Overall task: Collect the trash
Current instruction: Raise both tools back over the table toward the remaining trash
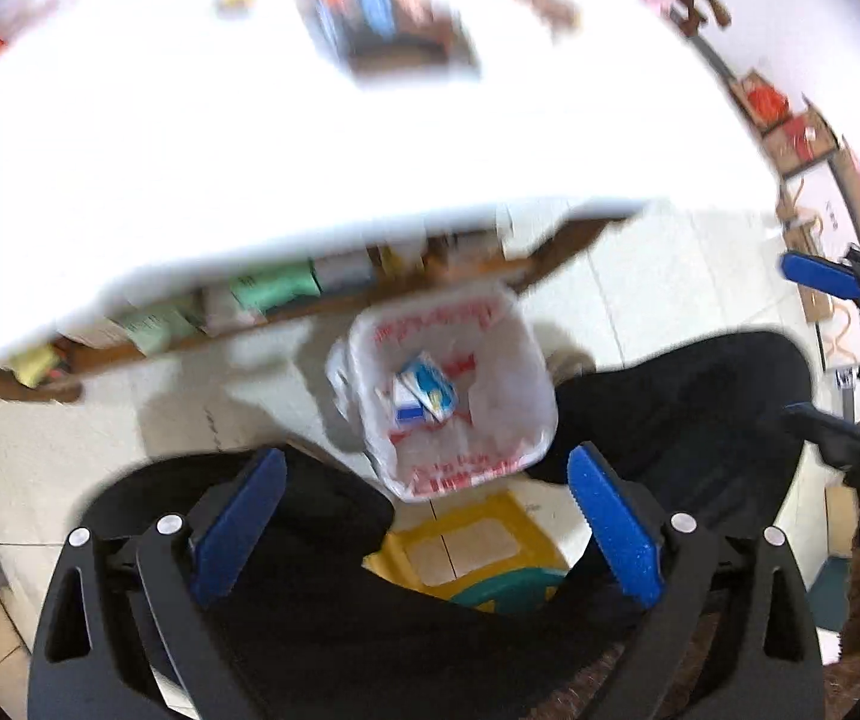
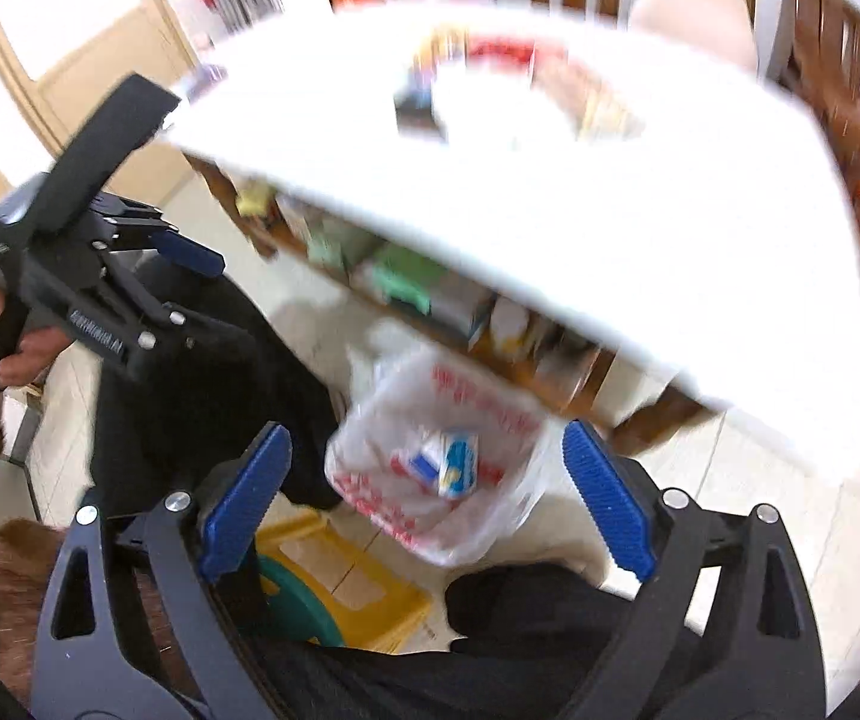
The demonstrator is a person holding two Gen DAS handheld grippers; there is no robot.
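A white bin lined with a clear plastic bag with red print (image 1: 448, 396) stands on the floor under the table's front edge; it also shows in the right wrist view (image 2: 436, 462). A blue-and-white carton (image 1: 424, 399) lies inside it, also seen in the right wrist view (image 2: 448, 462). My left gripper (image 1: 424, 516) is open and empty, held above the bin. My right gripper (image 2: 424, 498) is open and empty, also above the bin. Blurred items (image 1: 382, 12) lie at the far side of the white table (image 1: 310, 168).
A yellow stool (image 1: 460, 552) stands below the bin, also in the right wrist view (image 2: 340, 576). The person's black-clad legs (image 1: 670, 408) flank it. A shelf under the table (image 1: 220, 312) holds packets. Cardboard boxes (image 1: 790, 132) stand at the right. Both views are motion-blurred.
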